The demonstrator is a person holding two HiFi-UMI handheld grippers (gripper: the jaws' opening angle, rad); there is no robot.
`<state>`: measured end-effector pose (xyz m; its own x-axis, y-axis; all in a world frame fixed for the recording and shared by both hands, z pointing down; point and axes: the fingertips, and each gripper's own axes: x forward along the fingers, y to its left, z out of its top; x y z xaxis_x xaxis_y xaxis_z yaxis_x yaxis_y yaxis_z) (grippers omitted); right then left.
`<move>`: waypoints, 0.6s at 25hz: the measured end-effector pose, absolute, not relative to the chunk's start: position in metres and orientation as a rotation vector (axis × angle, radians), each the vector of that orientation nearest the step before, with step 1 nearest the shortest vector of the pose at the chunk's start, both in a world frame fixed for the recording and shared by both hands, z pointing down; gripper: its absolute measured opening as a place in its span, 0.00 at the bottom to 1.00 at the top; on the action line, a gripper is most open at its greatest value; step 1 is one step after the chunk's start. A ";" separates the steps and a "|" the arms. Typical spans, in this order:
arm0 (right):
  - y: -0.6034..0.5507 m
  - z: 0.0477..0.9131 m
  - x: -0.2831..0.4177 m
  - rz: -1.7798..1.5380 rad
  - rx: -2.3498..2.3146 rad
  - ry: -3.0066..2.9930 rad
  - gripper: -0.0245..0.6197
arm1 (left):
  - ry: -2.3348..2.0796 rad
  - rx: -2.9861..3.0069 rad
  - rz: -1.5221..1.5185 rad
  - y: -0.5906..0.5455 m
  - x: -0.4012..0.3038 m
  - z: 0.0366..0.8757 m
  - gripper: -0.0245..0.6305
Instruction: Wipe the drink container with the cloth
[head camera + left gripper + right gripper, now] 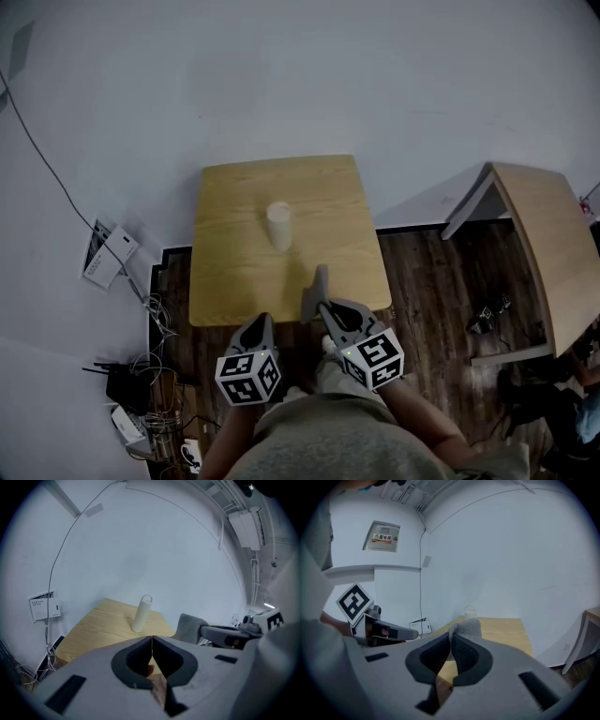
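Observation:
A tall white drink container (pixel 278 225) stands upright in the middle of the small wooden table (pixel 234 187); it also shows in the left gripper view (pixel 141 613) and partly behind the cloth in the right gripper view (pixel 469 610). My right gripper (pixel 323 305) is shut on a grey cloth (pixel 316 289), held over the table's near edge; the cloth (pixel 468 627) sticks up from the closed jaws. My left gripper (pixel 259 323) hovers just before the table's near edge, shut and empty, its jaws touching (pixel 152 641). The cloth (pixel 189 627) shows to its right.
A second wooden table (pixel 548 234) stands at the right on dark wood floor. Cables and a black box (pixel 127 382) lie on the floor at the left, with a white wall unit (pixel 108 253) above them. A white wall is behind the table.

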<state>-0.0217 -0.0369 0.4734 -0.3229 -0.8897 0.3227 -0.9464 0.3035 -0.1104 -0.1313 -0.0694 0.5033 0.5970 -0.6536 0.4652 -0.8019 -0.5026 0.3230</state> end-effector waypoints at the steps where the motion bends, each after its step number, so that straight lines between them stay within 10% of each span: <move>1: -0.030 0.472 -0.025 0.417 1.702 -2.365 0.05 | -1.142 2.324 0.388 -0.064 -0.133 0.503 0.04; 15: 0.028 0.475 -0.071 0.437 1.753 -2.344 0.05 | -1.080 2.341 0.389 -0.007 -0.173 0.509 0.04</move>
